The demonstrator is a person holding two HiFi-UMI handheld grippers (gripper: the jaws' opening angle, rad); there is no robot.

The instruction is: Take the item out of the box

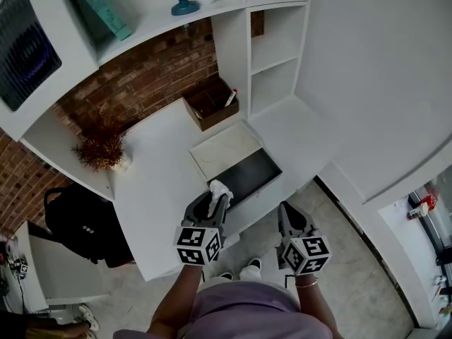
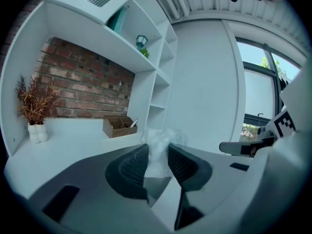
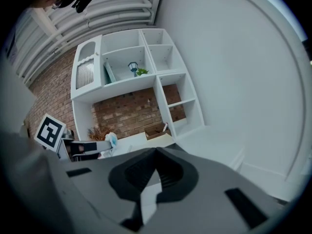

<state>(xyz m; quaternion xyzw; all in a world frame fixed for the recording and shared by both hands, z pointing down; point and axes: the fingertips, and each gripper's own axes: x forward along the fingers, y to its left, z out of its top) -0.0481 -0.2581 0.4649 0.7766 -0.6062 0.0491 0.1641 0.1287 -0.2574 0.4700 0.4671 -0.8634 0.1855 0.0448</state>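
Item pinched in the left gripper, at the near rim of the box.
Its jaws stand partly closed on the white wrapped item, which juts past the tips, probably clear of the box; the right gripper is closed, empty and farther off.

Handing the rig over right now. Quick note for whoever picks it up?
Left hand-held gripper: shut on the white crinkled plastic-wrapped item.
Right hand-held gripper: shut, empty, beside the left one.
Open white box with dark inside sits on the white desk; the item is at its near left corner.
Done: item gripped.
Left: carry it clear of the box, probably set it on the desk.
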